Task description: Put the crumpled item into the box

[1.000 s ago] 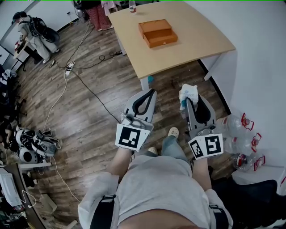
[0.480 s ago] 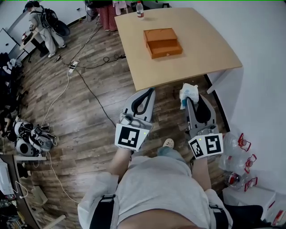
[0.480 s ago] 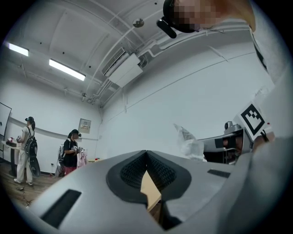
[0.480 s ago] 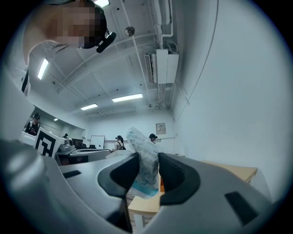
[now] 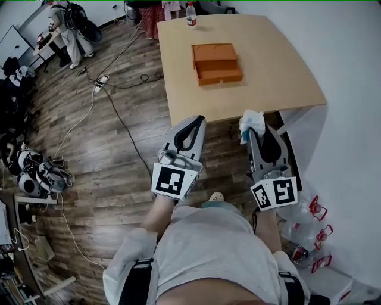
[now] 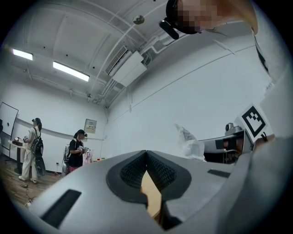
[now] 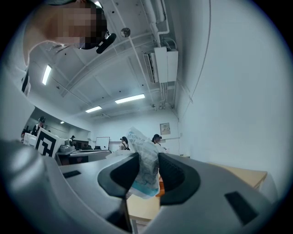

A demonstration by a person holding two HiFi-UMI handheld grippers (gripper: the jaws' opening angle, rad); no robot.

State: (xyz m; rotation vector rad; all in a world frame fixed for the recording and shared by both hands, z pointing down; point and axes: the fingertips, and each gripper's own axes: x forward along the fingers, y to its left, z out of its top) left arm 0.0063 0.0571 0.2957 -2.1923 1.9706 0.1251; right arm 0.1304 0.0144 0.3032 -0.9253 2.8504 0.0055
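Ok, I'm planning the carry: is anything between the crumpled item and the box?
Nothing visible. The item, held by the right gripper, is near the table edge; only bare top lies before the box. The bottle stands beyond it.

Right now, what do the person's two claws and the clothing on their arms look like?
The left claw and right claw are matching light grey plastic shells with black ribbed pads inside. Each carries a white cube printed with black square markers. The person wears a light grey short-sleeved T-shirt with dark straps.
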